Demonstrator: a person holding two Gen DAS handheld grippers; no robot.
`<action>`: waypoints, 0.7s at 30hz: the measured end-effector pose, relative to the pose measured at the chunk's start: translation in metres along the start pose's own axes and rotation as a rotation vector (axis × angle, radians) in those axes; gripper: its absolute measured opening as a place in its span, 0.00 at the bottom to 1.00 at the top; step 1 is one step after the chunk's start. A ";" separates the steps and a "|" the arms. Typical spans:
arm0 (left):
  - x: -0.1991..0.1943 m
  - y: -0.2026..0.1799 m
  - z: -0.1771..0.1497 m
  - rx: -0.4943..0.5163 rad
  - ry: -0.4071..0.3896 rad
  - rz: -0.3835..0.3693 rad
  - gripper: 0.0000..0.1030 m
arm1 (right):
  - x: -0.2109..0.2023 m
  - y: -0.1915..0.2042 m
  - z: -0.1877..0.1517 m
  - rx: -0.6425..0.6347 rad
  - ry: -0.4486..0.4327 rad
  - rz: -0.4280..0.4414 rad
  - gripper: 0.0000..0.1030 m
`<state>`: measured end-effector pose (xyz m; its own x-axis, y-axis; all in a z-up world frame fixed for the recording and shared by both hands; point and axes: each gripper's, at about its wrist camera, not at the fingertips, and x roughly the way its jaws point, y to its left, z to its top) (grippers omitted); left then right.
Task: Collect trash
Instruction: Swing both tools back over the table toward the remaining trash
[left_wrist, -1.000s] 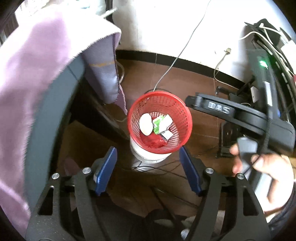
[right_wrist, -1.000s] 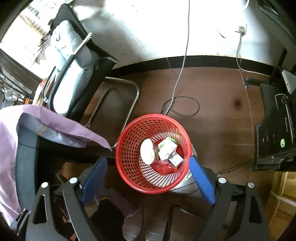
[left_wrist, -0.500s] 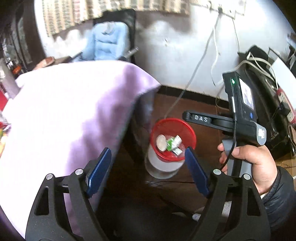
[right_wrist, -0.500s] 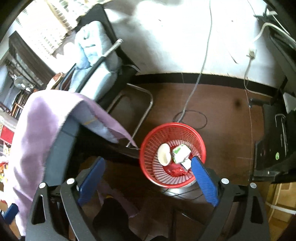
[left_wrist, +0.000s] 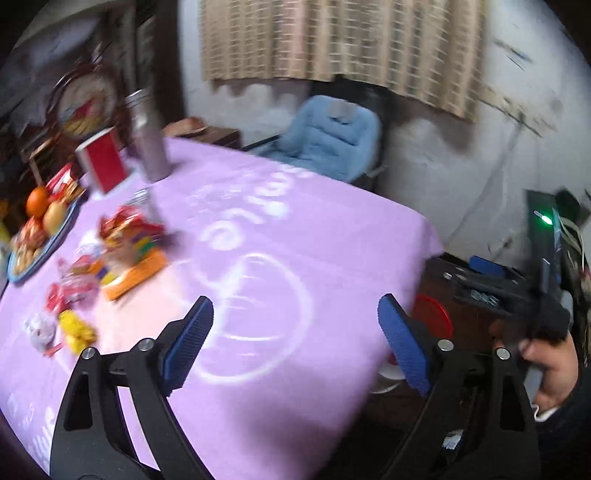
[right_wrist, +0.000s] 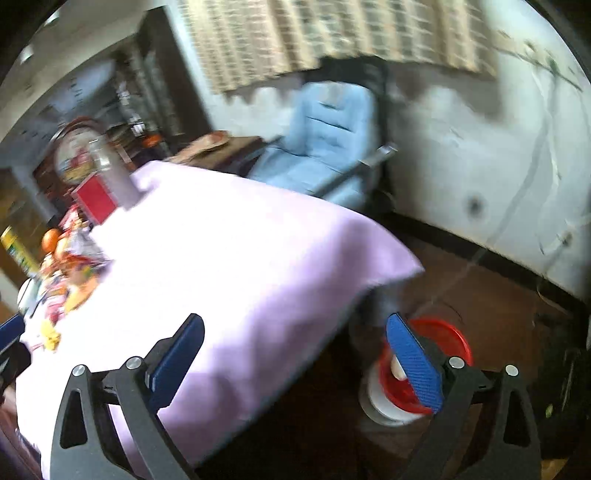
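Risk: both grippers, left (left_wrist: 295, 325) and right (right_wrist: 293, 345), empty with fingers opening, face blurred wrappers (left_wrist: 79, 332) clustered beside fruit plate (left_wrist: 22, 273); wrong pickup likely.

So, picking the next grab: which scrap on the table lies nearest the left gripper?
The yellow wrapper, at the near left edge beside the white wad; the red wrappers and the orange tray lie farther back.
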<state>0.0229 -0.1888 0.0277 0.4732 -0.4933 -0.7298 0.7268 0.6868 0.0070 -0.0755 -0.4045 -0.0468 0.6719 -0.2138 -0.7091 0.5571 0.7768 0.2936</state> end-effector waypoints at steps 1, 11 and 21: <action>0.000 0.016 0.004 -0.035 0.002 0.012 0.85 | -0.001 0.016 0.005 -0.021 -0.001 0.023 0.94; 0.003 0.144 -0.001 -0.283 0.002 0.112 0.87 | 0.021 0.125 0.021 -0.158 0.018 0.131 0.94; 0.017 0.188 -0.008 -0.385 0.048 0.195 0.87 | 0.046 0.222 0.009 -0.284 0.099 0.258 0.94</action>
<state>0.1634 -0.0637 0.0107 0.5530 -0.3157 -0.7711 0.3830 0.9182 -0.1013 0.0831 -0.2469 -0.0084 0.7141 0.0571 -0.6977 0.2096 0.9335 0.2909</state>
